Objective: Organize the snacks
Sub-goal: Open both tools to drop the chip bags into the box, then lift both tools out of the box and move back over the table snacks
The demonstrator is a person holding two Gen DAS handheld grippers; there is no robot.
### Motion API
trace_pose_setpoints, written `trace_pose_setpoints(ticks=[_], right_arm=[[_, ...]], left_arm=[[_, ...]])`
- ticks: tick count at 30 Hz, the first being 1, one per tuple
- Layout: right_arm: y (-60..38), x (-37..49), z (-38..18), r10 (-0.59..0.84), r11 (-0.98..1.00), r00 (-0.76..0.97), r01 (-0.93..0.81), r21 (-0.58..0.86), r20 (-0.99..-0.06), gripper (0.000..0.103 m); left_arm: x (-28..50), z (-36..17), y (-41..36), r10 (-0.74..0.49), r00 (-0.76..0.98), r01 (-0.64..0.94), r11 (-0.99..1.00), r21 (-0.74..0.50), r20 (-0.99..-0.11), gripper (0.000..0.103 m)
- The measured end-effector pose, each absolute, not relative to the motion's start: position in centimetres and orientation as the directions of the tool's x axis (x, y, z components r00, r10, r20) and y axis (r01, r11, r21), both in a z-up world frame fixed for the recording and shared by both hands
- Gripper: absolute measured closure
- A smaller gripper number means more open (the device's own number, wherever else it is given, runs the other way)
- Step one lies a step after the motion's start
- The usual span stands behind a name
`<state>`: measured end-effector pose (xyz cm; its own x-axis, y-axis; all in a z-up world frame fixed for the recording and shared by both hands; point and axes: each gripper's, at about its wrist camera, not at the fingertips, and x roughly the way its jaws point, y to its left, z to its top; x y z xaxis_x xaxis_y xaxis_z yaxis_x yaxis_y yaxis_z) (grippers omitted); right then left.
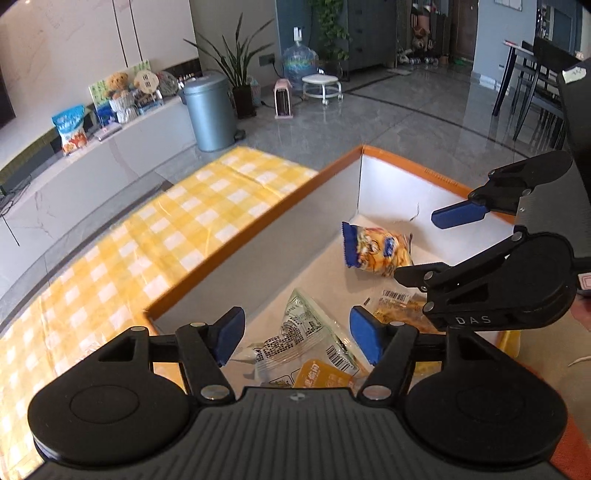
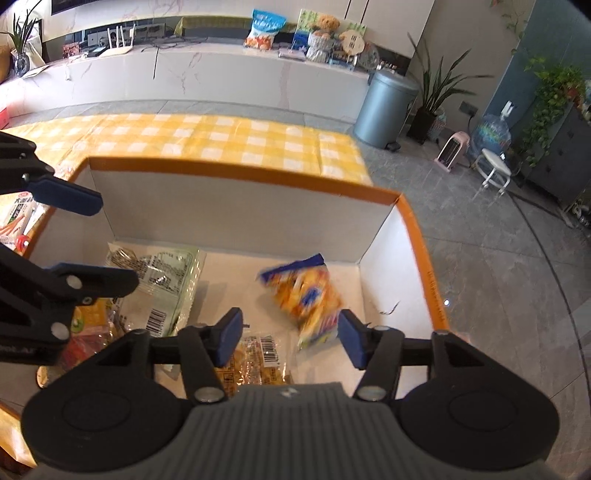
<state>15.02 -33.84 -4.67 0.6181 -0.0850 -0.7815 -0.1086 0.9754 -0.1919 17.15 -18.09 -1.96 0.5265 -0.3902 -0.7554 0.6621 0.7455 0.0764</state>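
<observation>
An orange-rimmed white box [image 1: 258,221] [image 2: 236,177] stands on a yellow checked tablecloth [image 1: 147,229]. Inside lie a blue and orange snack bag [image 1: 376,251] [image 2: 306,295], a clear green-printed packet [image 1: 306,332] [image 2: 166,280], a barcoded pastry packet [image 1: 402,306] [image 2: 258,358] and an orange packet [image 1: 321,376]. My left gripper [image 1: 297,339] is open and empty above the green-printed packet. My right gripper [image 2: 290,334] is open and empty, just above the blurred blue and orange bag. Each gripper shows in the other's view, the right one [image 1: 436,243] and the left one [image 2: 110,243].
More snack packets [image 2: 18,221] lie on the cloth left of the box. Beyond the table are a grey bin [image 1: 210,110] [image 2: 388,107], potted plants, a white stool [image 1: 321,85], a low marble shelf with a snack bag [image 2: 264,29], and dark chairs [image 1: 535,92].
</observation>
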Motion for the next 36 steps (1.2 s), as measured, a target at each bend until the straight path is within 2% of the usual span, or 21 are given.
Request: trace_pose_setpoints(ticks=[7,20,27,36], right_arm=[[-32.9,12.2,-1.3,-0.107,0.976,0.704,-0.060,-0.209,-0.702,0.039],[-27.6,5.3,2.6,-0.022,0.990,0.854,-0.052,-0.128,-0.519,0.036],[-23.6,3.0,1.8,0.035,0.994,0.872,-0.083,-0.078,-0.488,0.036],[-18.5,1.1,-0.5,0.092,0.989,0.864,-0.136,-0.054,-0.494,0.036]], left_arm=[[15.0,0.8,-16.6,-0.407,0.596,0.638,0.764,0.100,-0.692,0.026],[9.7,3.4,-10.7,-0.401,0.715,0.546,0.832,0.100,-0.572,0.026],[7.6,2.1,-6.9,-0.352,0.755,0.452,0.890,0.051,-0.554,0.026],[6.0,-0.1,-1.9,-0.271,0.788,0.308,0.951,-0.029,-0.553,0.026]])
